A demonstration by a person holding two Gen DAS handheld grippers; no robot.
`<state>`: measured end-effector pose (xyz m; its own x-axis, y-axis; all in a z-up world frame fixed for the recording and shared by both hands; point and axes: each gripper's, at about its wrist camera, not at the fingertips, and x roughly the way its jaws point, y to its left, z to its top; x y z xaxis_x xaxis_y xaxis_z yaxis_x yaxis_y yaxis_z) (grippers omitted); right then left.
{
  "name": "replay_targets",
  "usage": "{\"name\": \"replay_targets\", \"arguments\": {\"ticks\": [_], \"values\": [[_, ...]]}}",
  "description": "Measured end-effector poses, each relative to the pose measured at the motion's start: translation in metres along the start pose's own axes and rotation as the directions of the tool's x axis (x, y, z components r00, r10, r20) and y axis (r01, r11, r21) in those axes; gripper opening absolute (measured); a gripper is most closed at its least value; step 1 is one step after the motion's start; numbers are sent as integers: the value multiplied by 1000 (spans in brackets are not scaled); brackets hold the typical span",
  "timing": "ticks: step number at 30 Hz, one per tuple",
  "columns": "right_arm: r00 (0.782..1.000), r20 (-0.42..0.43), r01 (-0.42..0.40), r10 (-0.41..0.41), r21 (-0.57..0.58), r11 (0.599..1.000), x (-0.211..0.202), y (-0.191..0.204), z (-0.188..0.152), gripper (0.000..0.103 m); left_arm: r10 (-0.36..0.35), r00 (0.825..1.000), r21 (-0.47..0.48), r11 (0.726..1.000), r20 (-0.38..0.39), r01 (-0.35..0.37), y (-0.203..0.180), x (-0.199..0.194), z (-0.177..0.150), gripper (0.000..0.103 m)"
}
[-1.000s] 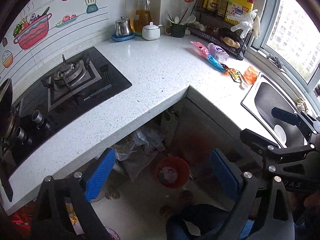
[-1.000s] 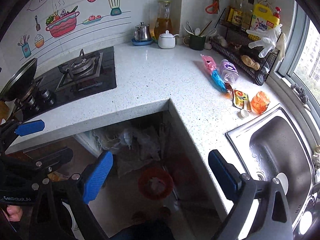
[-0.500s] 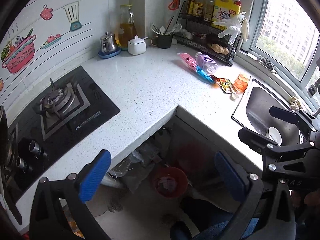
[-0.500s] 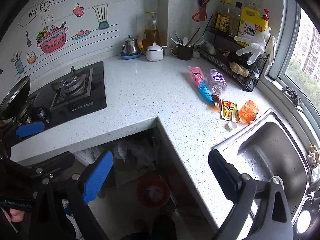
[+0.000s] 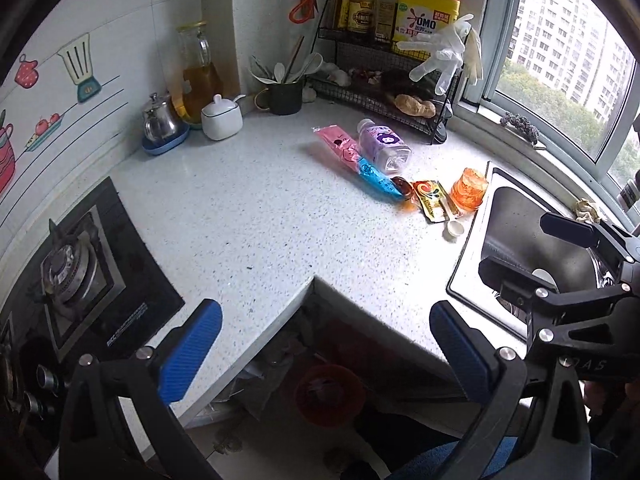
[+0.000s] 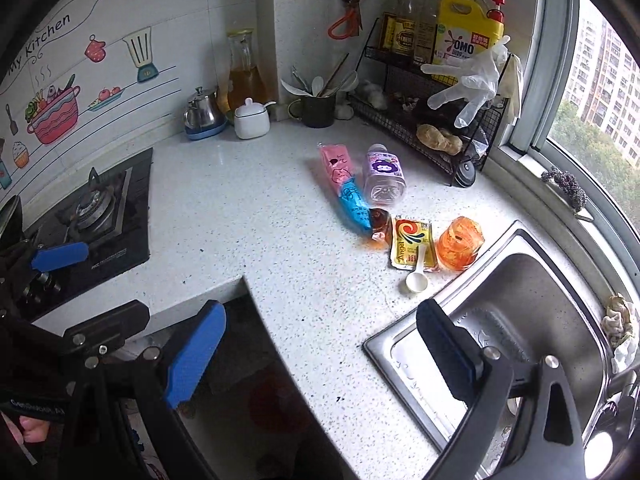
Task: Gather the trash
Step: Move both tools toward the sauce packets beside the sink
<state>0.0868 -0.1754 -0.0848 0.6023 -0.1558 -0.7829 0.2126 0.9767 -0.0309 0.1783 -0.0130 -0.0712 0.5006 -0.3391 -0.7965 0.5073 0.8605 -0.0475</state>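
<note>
We hold both the left gripper [image 5: 320, 344] and the right gripper [image 6: 320, 344] wide apart and empty, approaching the trash: a pink plastic wrapper [image 6: 337, 162], a clear purple-labelled bottle [image 6: 384, 176] and a crumpled orange cup [image 6: 459, 243] lying on the speckled white countertop [image 6: 248, 208] beside the steel sink [image 6: 520, 304]. Next, we judge, comes reaching one piece.

Pretty clearly a home kitchen. L-shaped speckled white countertop [image 6: 260, 216] with a black glass gas hob [image 6: 100, 216] on one side and a steel sink [image 6: 520, 320] by the window [image 5: 560, 60] — apartment blocks outside. The tiled wall has a cartoon "My Kitchen" sticker [image 6: 44, 44] with pots and a blender. Back corner holds an oil carafe [image 5: 200, 76], a small kettle [image 5: 160, 120], a mug of spoons [image 5: 284, 94] and a wire rack [image 6: 432, 120] of sauce bottles and detergent — lived-in stuff.
</note>
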Motion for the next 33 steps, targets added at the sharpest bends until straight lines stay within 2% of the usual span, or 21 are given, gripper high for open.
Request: {"name": "replay_targets", "arguments": {"ticks": [12, 18, 26, 33], "values": [[994, -48, 102, -98, 84, 991, 39, -81, 35, 96, -88, 994, 79, 993, -65, 93, -49, 81, 76, 103], [989, -99, 126, -113, 138, 982, 64, -121, 46, 96, -81, 992, 109, 990, -97, 92, -72, 121, 106, 103], [982, -153, 135, -109, 174, 975, 104, -163, 55, 96, -83, 984, 131, 986, -156, 104, -95, 181, 133, 103], [976, -198, 128, -91, 182, 975, 144, -181, 55, 96, -80, 973, 116, 987, -219, 107, -100, 228, 140, 103]]}}
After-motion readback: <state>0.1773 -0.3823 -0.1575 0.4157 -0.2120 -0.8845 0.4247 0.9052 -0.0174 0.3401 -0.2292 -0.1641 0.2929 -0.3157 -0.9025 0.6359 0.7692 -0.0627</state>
